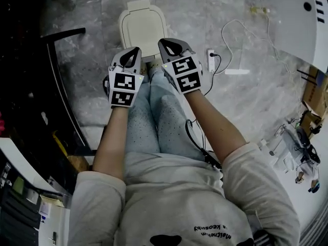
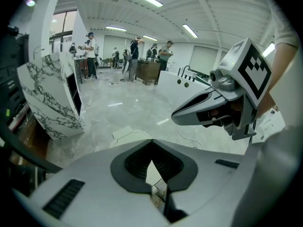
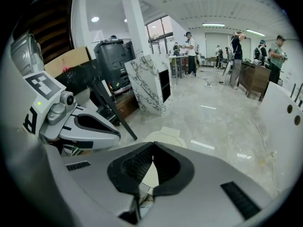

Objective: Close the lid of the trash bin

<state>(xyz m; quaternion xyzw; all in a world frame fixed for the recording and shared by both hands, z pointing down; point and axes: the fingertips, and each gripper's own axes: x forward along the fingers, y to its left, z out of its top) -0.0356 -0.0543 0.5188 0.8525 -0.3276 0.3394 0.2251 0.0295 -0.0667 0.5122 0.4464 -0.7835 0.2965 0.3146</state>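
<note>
The cream trash bin (image 1: 142,27) stands on the marble floor ahead of the person's knees, its lid down flat. Both grippers hang in the air above its near edge, side by side. My left gripper (image 1: 133,52) is shut with nothing between its jaws; in the left gripper view its tips (image 2: 150,143) meet over the bin (image 2: 124,136). My right gripper (image 1: 168,44) is also shut and empty; in the right gripper view its tips (image 3: 152,145) close over the bin (image 3: 166,135). Neither gripper touches the bin.
A white power strip (image 1: 210,60) and loose white cable (image 1: 236,72) lie on the floor right of the bin. A black table frame (image 1: 56,86) runs along the left. A marble-patterned cabinet (image 2: 52,103) stands beyond, and people (image 2: 132,56) work far back.
</note>
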